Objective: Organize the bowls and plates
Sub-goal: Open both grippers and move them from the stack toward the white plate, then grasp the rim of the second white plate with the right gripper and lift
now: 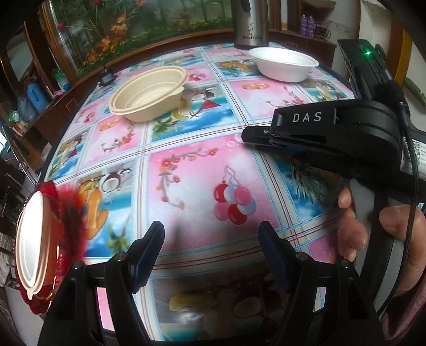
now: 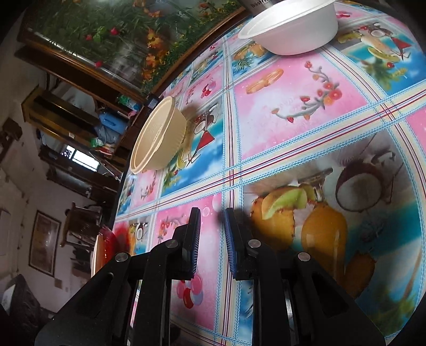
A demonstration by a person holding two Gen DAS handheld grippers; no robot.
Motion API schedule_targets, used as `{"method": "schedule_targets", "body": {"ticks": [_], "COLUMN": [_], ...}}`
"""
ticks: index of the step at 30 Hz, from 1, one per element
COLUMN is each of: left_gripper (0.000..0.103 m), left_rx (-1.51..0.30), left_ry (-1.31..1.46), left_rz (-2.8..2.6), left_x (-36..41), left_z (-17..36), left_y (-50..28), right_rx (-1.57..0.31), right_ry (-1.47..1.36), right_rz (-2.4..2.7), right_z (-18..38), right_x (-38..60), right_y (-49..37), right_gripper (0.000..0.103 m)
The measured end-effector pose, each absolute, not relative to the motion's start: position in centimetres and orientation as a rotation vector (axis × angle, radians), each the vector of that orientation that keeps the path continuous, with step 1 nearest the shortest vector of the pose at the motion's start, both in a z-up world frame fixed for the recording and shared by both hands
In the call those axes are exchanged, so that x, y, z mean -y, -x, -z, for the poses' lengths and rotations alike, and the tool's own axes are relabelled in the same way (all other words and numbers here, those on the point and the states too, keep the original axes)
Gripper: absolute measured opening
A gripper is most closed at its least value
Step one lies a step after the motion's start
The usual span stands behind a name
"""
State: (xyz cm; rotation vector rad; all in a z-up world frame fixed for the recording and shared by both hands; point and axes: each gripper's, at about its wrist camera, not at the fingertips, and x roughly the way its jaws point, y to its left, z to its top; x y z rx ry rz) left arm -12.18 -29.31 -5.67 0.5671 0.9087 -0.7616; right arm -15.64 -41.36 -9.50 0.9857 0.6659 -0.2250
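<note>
Two nested beige bowls [image 1: 149, 90] [image 2: 159, 135] sit at the far left of the table. A white foam bowl [image 1: 285, 64] [image 2: 290, 29] stands at the far right. At the near left edge a red plate [image 1: 53, 202] [image 2: 107, 239] holds a white dish [image 1: 29, 239]. My left gripper [image 1: 211, 239] hovers open over the pink balloon square with nothing between its fingers. My right gripper [image 1: 247, 135] [image 2: 213, 221], held by a hand [image 1: 351, 226], hangs above the cloth with a narrow gap between its pads and nothing in it.
The table wears a bright patterned cloth [image 1: 202, 165]. A steel flask [image 1: 249, 21] stands behind the white bowl. Wooden shelves and a framed flower picture [image 1: 119, 32] line the far side. The table's left edge [image 2: 119, 191] drops to the room floor.
</note>
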Motion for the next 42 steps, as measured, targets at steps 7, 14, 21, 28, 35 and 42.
{"method": "schedule_targets", "body": {"ticks": [7, 14, 21, 28, 35, 42], "left_gripper": [0.073, 0.073, 0.074, 0.074, 0.075, 0.075], "left_rx": [-0.948, -0.932, -0.979, -1.062, -1.059, -1.052], "left_ry": [-0.511, -0.406, -0.223, -0.023, 0.012, 0.026], "left_rz": [0.775, 0.685, 0.499, 0.395, 0.316, 0.238], "left_x": [30.1, 29.2, 26.9, 25.8, 26.6, 26.9], "left_z": [5.3, 3.4, 2.1, 2.6, 3.3, 4.2], "left_y": [10.1, 4.8, -2.6, -7.5, -9.7, -10.4], "right_rx": [-0.664, -0.673, -0.744, -0.684, -0.709, -0.676], "right_ry": [-0.985, -0.965, -1.013, -0.989, -1.003, -1.058], "right_rz": [0.223, 0.225, 0.229, 0.209, 0.217, 0.242], "right_z": [9.5, 9.3, 8.2, 3.8, 3.7, 5.6], "right_x": [41.4, 41.3, 43.1, 45.7, 46.6, 47.8], "right_y": [15.6, 15.1, 12.9, 8.1, 4.2, 4.0], "right_gripper": [0.018, 0.018, 0.018, 0.038, 0.038, 0.038]}}
